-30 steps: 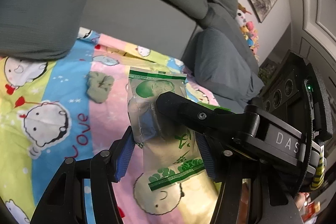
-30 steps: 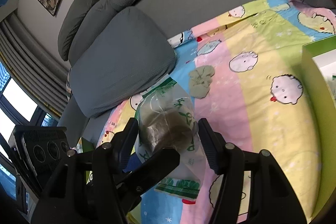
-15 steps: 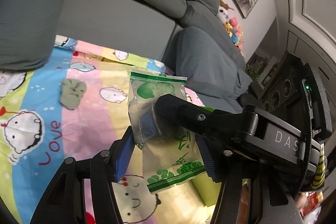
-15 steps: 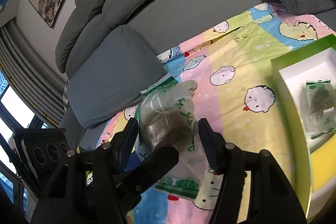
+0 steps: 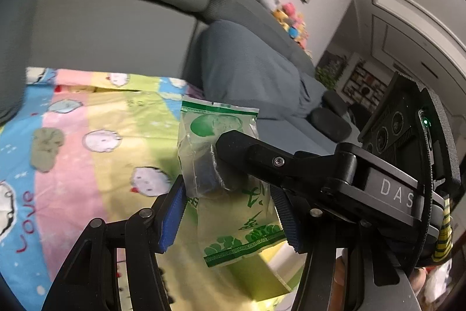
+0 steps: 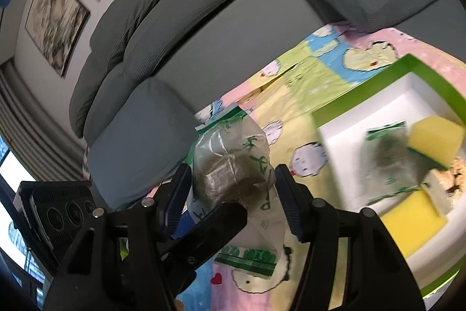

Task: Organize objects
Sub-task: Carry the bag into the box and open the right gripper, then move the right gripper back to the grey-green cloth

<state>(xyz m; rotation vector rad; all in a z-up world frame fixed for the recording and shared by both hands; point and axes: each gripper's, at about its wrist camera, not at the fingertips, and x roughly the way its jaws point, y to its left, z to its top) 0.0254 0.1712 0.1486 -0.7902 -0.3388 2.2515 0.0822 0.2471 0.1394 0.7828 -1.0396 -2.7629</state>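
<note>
A clear packet with green print [image 5: 230, 182] holding a dark lump hangs in the air over the cartoon blanket [image 5: 87, 142]. Both grippers reach around it from opposite sides. In the left wrist view the left gripper [image 5: 230, 212] has blue-padded fingers either side of the packet, while the other gripper's black finger [image 5: 262, 156] presses on it. In the right wrist view the right gripper [image 6: 233, 194] straddles the same packet [image 6: 233, 165]. The green-rimmed white box [image 6: 364, 95] at right holds another packet [image 6: 390, 159] and yellow sponges [image 6: 434, 136].
A grey sofa back [image 5: 102, 28] and cushions [image 6: 139, 142] border the blanket. A small grey-green lump [image 5: 45, 147] lies on the blanket at left. Plush toys [image 5: 288, 19] sit on the sofa top. Framed pictures [image 6: 55, 19] hang on the wall.
Both grippers have carried the packet rightward over the blanket. The green box has come much further into the right wrist view, and the lump on the blanket has slid away left.
</note>
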